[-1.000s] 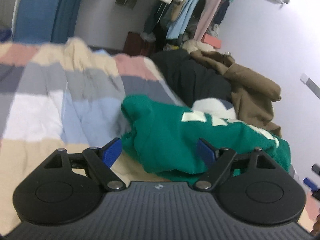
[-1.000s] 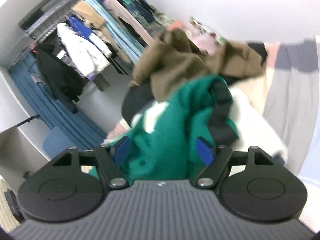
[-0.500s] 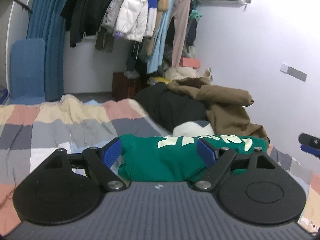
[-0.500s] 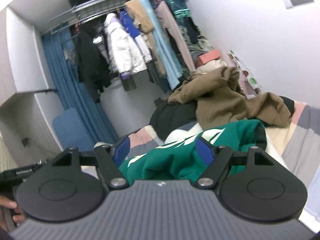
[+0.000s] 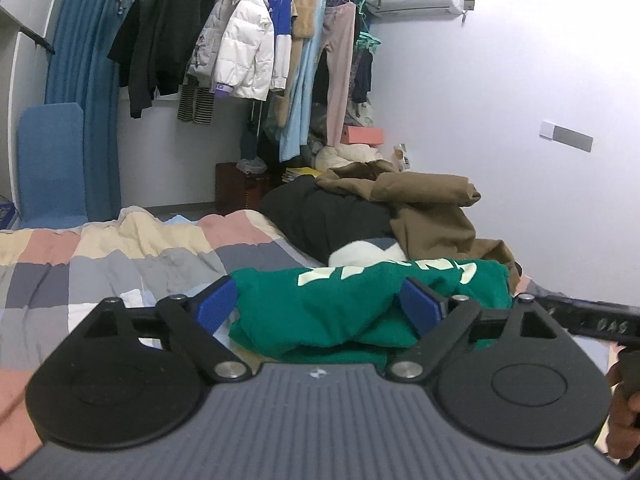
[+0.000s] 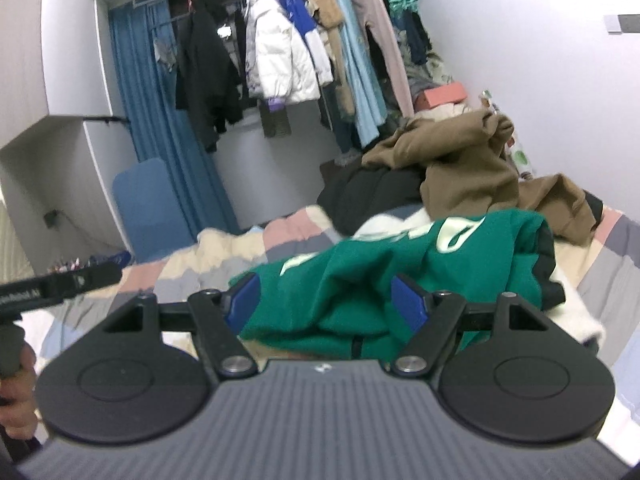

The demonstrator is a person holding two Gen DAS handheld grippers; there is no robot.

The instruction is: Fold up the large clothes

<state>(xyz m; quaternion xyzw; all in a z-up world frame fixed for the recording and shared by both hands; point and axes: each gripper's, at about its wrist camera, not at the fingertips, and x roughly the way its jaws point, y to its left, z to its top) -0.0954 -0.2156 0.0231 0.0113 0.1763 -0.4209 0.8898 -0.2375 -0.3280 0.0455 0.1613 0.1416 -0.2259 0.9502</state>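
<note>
Left wrist view
- Left gripper: jaws spread wide and opening; the blue pads sit at either side of the green fabric as seen from here, and whether they touch it cannot be told; nothing looks pinched.
- Green sweatshirt: folded into a bundle with pale lettering on top, lying on the bed near its right side, just in front of the clothes heap.
- Patchwork quilt: bare, rumpled squares stretch to the left of the bundle as far as the bed's far edge; this is the widest free surface.
- Clothes heap: a black garment and a brown garment piled behind the bundle, against the white wall.
- Right edge: the other gripper's black bar reaches in, with part of a hand below it.
- Far end: hanging rail of clothes, blue curtain, blue chair back.

Right wrist view
- Right gripper: jaws parted fairly wide, not gripping; the sweatshirt lies beyond and between the fingers.
- Sweatshirt edge: a black lining shows at its right fold; white fabric lies under it.
- Brown garment: slumped just behind the bundle.
- Quilt: free patches to the right and to the left of the bundle.
- Left edge: the left gripper's bar and a hand.
</note>
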